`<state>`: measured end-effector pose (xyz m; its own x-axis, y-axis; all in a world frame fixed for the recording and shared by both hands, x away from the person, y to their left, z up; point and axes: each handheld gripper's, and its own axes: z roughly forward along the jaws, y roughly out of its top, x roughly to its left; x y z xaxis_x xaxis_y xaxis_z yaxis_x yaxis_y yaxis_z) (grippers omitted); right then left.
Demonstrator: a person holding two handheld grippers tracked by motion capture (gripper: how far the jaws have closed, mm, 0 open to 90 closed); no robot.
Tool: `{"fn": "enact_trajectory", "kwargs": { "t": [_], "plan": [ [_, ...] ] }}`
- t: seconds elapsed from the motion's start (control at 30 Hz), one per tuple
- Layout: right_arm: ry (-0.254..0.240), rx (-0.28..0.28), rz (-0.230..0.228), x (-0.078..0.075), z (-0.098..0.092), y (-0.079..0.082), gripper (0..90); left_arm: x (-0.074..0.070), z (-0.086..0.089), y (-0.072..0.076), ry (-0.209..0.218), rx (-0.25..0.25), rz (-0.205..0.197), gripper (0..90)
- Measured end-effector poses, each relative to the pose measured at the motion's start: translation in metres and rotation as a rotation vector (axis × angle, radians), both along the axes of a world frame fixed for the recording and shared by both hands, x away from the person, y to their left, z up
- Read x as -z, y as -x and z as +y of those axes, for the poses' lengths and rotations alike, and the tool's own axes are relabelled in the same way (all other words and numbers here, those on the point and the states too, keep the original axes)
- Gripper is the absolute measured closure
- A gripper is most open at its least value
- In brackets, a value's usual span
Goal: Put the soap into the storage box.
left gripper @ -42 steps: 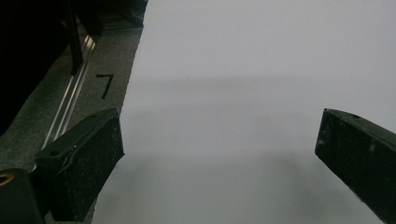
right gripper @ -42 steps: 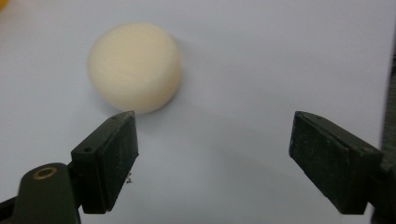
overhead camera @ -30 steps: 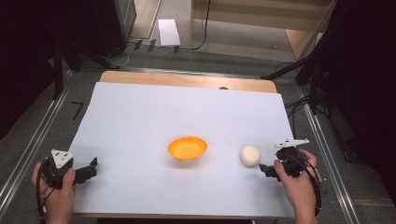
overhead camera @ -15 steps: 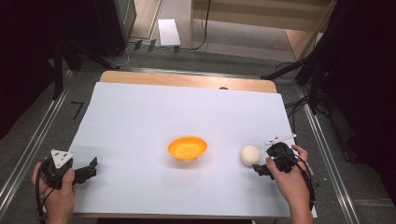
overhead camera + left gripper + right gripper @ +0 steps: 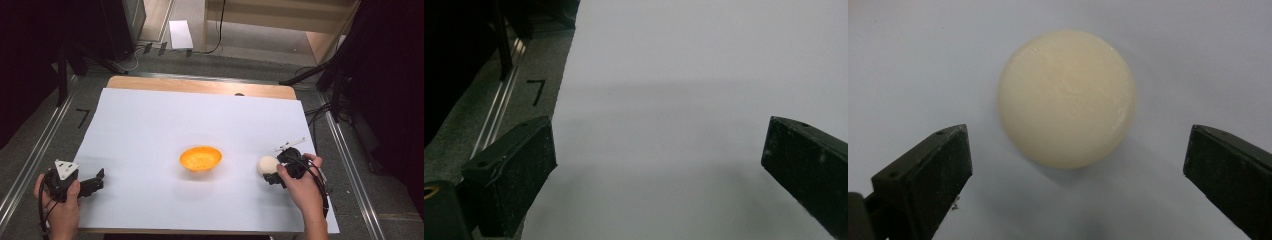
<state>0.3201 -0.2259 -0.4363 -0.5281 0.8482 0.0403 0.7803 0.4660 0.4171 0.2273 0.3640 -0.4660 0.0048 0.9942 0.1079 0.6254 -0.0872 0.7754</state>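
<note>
One cream-white ball, smooth and matte with a faint sheen on one side, lies on the white sheet covering the desk, toward its right edge and nearer the person's side. An orange bowl sits near the middle. The right gripper points at the ball with jaws spread wide, the ball just ahead of them and seemingly untouched. The left gripper rests near the front-left corner, jaws wide apart, holding nothing.
</note>
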Motion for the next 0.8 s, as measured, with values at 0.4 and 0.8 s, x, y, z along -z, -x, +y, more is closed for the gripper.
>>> {"fn": "enact_trajectory", "kwargs": {
  "t": [0.4,0.8],
  "plan": [
    [-0.032,0.014,0.025,0.003,0.010,-0.011,8.6,0.000,0.000,0.000,-0.001,0.001,0.004,1.7],
    [-0.037,0.071,0.047,0.007,0.014,-0.018,21.3,0.000,0.000,0.000,-0.001,0.002,0.005,1.7]
  ]
}}
